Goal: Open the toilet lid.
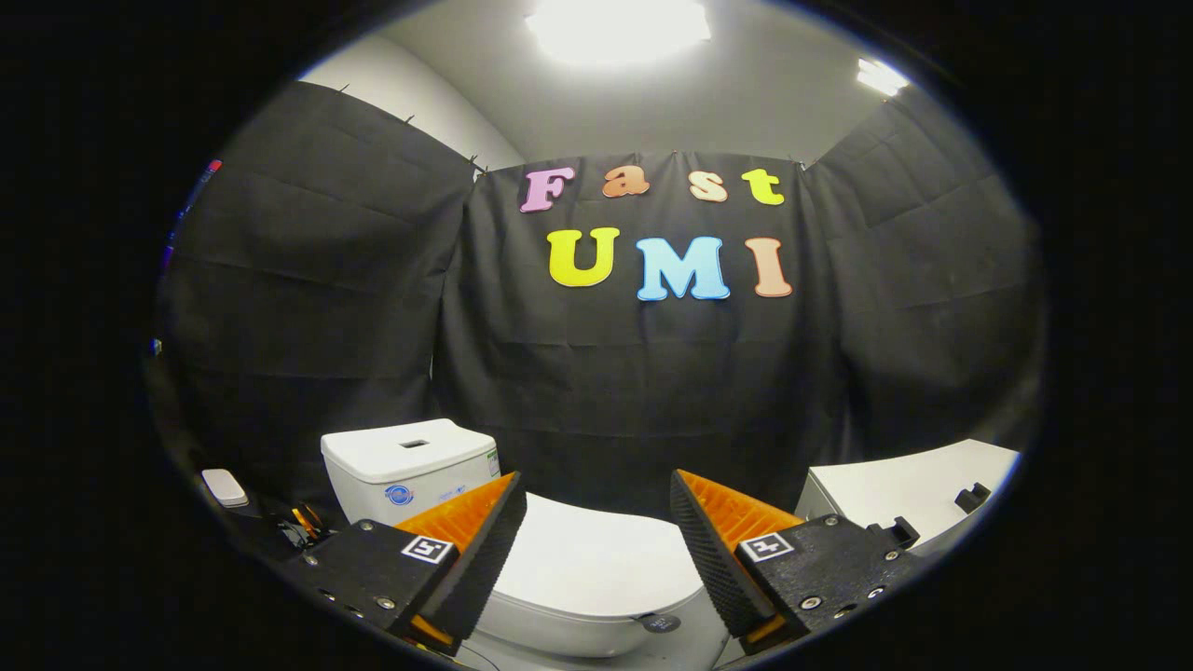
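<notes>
While the claw (pixel 596 545) hangs above the toilet with its two fingers wide apart and nothing between them, the job has not really begun. The toilet lid (pixel 592 564) is white and lies flat and closed. It sits just ahead of the fingers and a bit below them, and part of it shows in the gap between them. The fingers do not touch it.

Behind the lid stands the white tank (pixel 405 466), off to the left. A white desk (pixel 918 489) stands to the right, with a small black thing (pixel 972 497) on it. A small white box (pixel 225 487) sits far to the left.

A few things could go wrong, I think. The lid looks smooth and rounded, so a finger could slide off its front edge and lift nothing. The claw looks to be well above the lid, so if it comes down too fast it could bang the top and push it down harder. If a finger goes too low, it might catch the seat under the lid and lift both. I cannot see the crack between lid and seat from here, so it is hard to aim. If the lid is let go too soon on the way up, it could fall shut with a slam.
</notes>
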Available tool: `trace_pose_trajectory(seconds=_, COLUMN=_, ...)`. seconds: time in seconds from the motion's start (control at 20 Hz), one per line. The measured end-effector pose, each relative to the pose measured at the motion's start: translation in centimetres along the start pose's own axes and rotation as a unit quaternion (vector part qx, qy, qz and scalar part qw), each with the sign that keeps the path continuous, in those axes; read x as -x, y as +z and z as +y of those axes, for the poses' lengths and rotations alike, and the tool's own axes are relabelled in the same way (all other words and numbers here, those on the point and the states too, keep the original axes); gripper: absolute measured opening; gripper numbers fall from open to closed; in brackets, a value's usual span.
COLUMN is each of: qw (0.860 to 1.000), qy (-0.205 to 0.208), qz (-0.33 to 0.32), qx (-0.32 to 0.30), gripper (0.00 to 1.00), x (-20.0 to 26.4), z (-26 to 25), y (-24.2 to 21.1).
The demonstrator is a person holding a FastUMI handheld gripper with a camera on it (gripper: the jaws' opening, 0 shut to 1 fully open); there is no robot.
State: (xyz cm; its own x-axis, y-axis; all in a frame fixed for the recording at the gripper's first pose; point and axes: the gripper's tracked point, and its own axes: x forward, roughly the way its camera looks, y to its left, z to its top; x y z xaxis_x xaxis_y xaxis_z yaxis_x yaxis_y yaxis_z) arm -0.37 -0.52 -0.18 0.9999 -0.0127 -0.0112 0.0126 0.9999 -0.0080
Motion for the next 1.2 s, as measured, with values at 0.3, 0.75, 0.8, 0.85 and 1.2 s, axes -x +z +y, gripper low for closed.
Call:
trace_pose_trajectory(seconds=0.3, qw=1.0, qy=-0.001, qz=-0.001, qx=-0.001, gripper=0.96, x=-0.1, z=0.0, y=0.0)
trace_pose_trajectory(seconds=0.75, qw=0.998, qy=-0.031, qz=-0.007, qx=-0.061, gripper=0.96, x=-0.1, z=-2.9, y=-0.9)
trace_pose_trajectory(seconds=0.8, qw=0.996, qy=-0.039, qz=-0.009, qx=-0.077, gripper=0.96, x=-0.2, z=-3.4, y=-1.0)
trace_pose_trajectory(seconds=0.85, qw=0.995, qy=-0.046, qz=-0.007, qx=-0.089, gripper=0.96, x=-0.2, z=-4.0, y=-1.5)
trace_pose_trajectory(seconds=1.2, qw=0.978, qy=-0.086, qz=0.036, qx=-0.188, gripper=0.96, x=-1.1, z=-5.9, y=-6.5)
